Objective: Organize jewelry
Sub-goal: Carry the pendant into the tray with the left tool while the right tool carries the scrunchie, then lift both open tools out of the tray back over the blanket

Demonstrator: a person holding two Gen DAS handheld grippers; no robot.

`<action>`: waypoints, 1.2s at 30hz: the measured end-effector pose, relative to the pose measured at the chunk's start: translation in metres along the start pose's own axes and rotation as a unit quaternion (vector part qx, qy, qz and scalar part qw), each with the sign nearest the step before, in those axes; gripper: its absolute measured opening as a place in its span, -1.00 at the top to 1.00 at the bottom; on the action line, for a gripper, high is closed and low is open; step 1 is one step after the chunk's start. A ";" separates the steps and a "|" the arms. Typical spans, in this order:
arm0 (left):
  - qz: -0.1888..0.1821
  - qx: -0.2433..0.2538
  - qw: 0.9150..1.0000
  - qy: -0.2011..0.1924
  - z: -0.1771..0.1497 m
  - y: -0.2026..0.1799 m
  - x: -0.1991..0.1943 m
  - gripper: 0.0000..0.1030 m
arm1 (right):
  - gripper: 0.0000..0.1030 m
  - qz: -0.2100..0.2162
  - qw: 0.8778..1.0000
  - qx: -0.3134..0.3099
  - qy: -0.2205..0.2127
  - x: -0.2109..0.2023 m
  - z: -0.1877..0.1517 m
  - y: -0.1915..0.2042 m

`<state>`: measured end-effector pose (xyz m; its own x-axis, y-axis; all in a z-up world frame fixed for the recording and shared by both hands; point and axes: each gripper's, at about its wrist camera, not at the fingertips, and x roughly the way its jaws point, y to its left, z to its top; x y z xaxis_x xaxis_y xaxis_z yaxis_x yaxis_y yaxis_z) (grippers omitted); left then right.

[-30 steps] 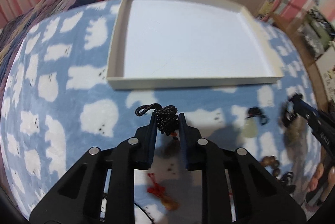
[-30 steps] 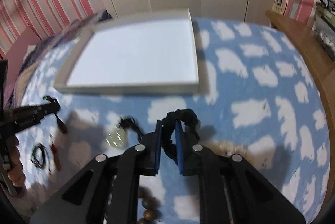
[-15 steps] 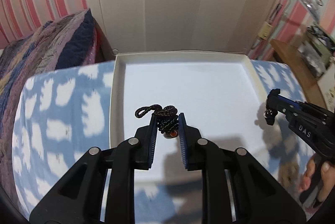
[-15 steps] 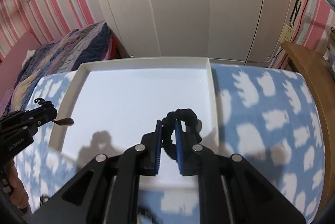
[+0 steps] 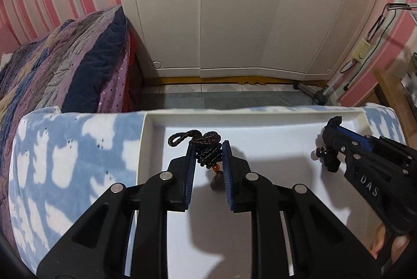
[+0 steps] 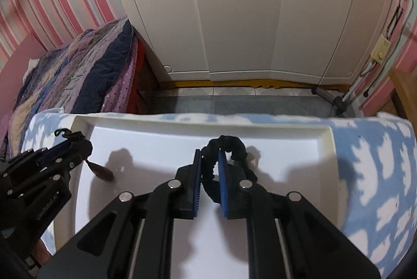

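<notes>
A white tray [image 5: 273, 130] lies on the blue cloud-print blanket [image 5: 65, 156]; it also shows in the right wrist view [image 6: 156, 138]. My left gripper [image 5: 208, 148] is shut on a black braided cord necklace [image 5: 206, 146] with an amber bead and a dark pendant hanging below, held above the tray's left part. My right gripper [image 6: 209, 152] is shut on a black cord bracelet [image 6: 230, 146], held above the tray's right part. The right gripper shows in the left wrist view [image 5: 332, 131], and the left gripper in the right wrist view [image 6: 66, 138] with its pendant [image 6: 100, 171] dangling.
White wardrobe doors [image 5: 234, 5] stand behind the bed across a strip of floor. A purple patchwork quilt [image 5: 65, 62] lies at the back left. A wooden desk edge [image 6: 404, 86] and a metal stand [image 6: 338, 99] are at the right.
Both grippers lifted their pieces off the blanket and carried them forward over the white tray. The loose jewelry on the blanket has dropped out of view.
</notes>
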<state>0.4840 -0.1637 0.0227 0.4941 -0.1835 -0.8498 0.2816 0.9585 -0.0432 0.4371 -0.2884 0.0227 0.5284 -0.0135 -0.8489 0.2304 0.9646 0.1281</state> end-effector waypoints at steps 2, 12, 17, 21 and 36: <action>0.007 0.003 1.000 0.004 0.003 -0.002 0.009 0.64 | 0.76 -0.004 1.000 -0.007 0.002 0.006 0.005 0.005; 0.031 0.012 0.999 0.036 0.000 -0.003 0.044 0.62 | 0.74 0.001 1.000 -0.006 0.019 0.030 0.007 0.011; 0.035 0.004 0.999 0.038 -0.007 0.011 0.034 0.29 | 0.60 0.006 1.000 -0.002 0.023 0.028 0.009 0.007; 0.033 0.004 0.999 0.029 -0.010 0.013 0.016 -0.23 | -0.10 0.002 1.000 -0.003 0.012 0.012 0.008 0.000; 0.009 -0.029 0.999 -0.043 -0.045 0.052 -0.143 -0.94 | -0.64 -0.039 0.998 0.019 -0.041 -0.136 -0.023 -0.078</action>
<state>0.3909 -0.0779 0.1187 0.5678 -0.1818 -0.8028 0.2247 0.9725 -0.0612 0.3284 -0.3554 0.1167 0.5721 -0.1104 -0.8127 0.3036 0.9490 0.0848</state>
